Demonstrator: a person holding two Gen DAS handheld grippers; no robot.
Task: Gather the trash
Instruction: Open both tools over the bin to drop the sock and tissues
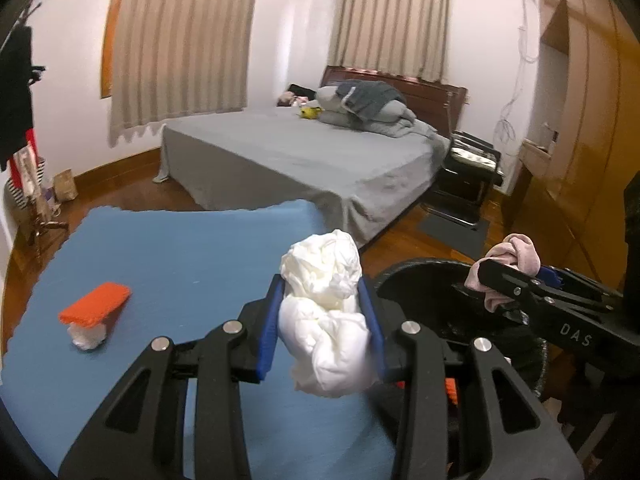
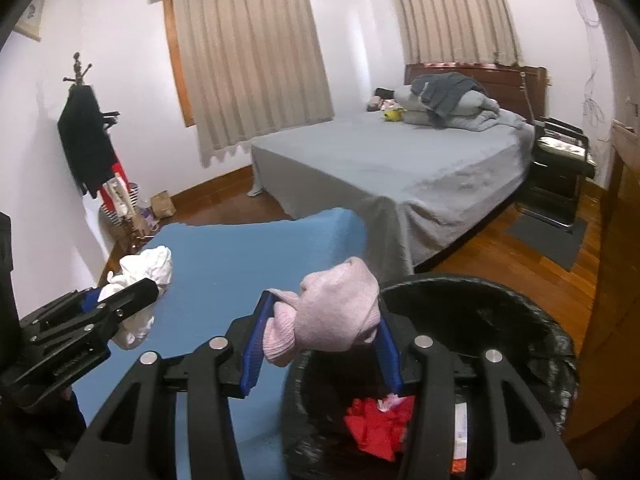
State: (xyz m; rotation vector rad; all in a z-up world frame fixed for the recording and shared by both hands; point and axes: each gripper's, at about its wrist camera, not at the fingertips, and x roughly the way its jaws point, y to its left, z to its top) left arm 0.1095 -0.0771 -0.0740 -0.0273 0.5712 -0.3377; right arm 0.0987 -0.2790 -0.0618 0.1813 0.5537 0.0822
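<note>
My left gripper (image 1: 323, 296) is shut on a crumpled white wad (image 1: 326, 320) and holds it above the blue table (image 1: 160, 264), near its right edge. My right gripper (image 2: 320, 312) is shut on a pink cloth wad (image 2: 332, 312) over the near rim of a black-lined trash bin (image 2: 520, 320). Red scraps (image 2: 376, 424) lie inside the bin. The bin (image 1: 420, 276) and the right gripper (image 1: 492, 280) also show in the left wrist view. An orange block on a white wad (image 1: 94, 312) rests on the table's left part. The left gripper (image 2: 132, 300) shows at the left in the right wrist view.
A grey bed (image 1: 304, 156) stands behind the table. A black chair (image 1: 468, 176) is beside it, and wooden cabinets (image 1: 592, 120) line the right. A coat rack (image 2: 88, 140) with bags stands at the left wall. Wooden floor (image 2: 540, 264) lies between bed and bin.
</note>
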